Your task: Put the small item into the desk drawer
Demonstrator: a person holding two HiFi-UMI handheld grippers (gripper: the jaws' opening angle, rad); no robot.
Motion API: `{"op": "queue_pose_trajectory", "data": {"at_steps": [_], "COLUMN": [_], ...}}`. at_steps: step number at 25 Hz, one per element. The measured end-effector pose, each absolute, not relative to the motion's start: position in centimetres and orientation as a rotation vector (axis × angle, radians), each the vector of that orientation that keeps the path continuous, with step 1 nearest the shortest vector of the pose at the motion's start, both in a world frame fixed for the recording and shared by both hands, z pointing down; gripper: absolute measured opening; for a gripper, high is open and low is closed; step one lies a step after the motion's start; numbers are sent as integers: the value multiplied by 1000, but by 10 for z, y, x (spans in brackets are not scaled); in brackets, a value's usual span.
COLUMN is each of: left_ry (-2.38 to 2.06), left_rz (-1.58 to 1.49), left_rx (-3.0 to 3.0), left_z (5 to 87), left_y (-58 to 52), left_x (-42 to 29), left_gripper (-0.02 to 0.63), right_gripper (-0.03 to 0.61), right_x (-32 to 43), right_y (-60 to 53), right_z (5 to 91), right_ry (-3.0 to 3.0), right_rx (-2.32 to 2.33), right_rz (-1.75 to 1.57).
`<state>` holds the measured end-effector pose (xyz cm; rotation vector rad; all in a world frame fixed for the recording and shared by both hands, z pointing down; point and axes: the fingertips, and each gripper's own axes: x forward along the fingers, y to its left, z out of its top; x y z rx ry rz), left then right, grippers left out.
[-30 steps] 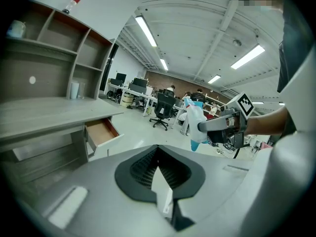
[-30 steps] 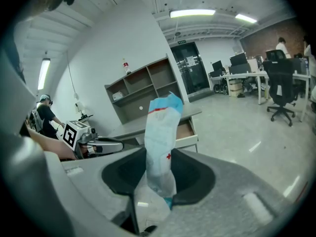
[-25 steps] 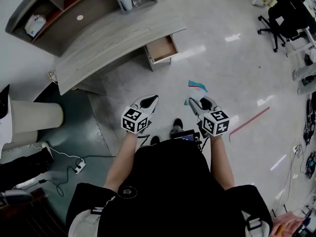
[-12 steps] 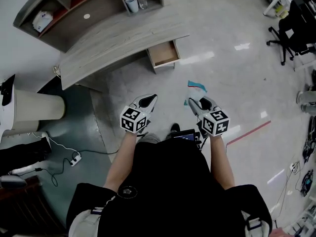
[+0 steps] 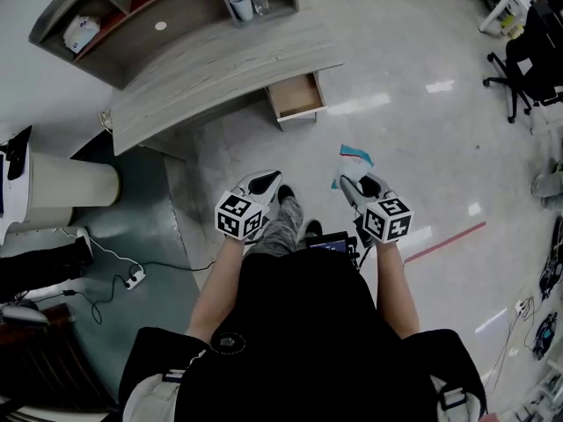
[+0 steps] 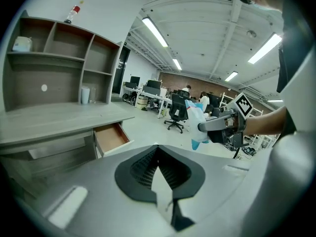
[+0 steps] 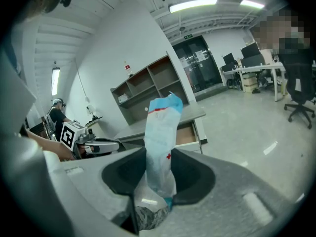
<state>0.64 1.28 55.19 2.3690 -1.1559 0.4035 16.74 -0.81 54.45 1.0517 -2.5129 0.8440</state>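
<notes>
Right gripper view: right hand-held gripper (image 7: 160, 153) clamps packet (image 7: 160, 130), lengthwise toward drawer (image 7: 186, 135); left hand-held gripper (image 6: 156, 147) closed.

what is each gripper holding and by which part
Right gripper holds a blue and white packet by its bottom end; left gripper is shut on nothing.

Glossy pale floor (image 5: 422, 130); grey shelf unit (image 5: 189, 11) against white wall (image 7: 113, 48); black office chair (image 5: 528, 64); ceiling strip lights (image 6: 155, 31).
</notes>
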Motion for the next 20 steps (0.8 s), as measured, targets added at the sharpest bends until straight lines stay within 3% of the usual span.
{"op": "queue_pose_trajectory", "data": {"at_steps": [20], "left_ry": [-1078], "left_rz": [365], "left_rx": [2393], "left_z": [564], "left_y": [-95], "left_x": [-7], "left_gripper": [0], "right_gripper": [149], "right_x": [145], "right_y": [-107], "right_z": [550], "right_ry": [-2464], "right_rx": [1085], "right_rz": [827]}}
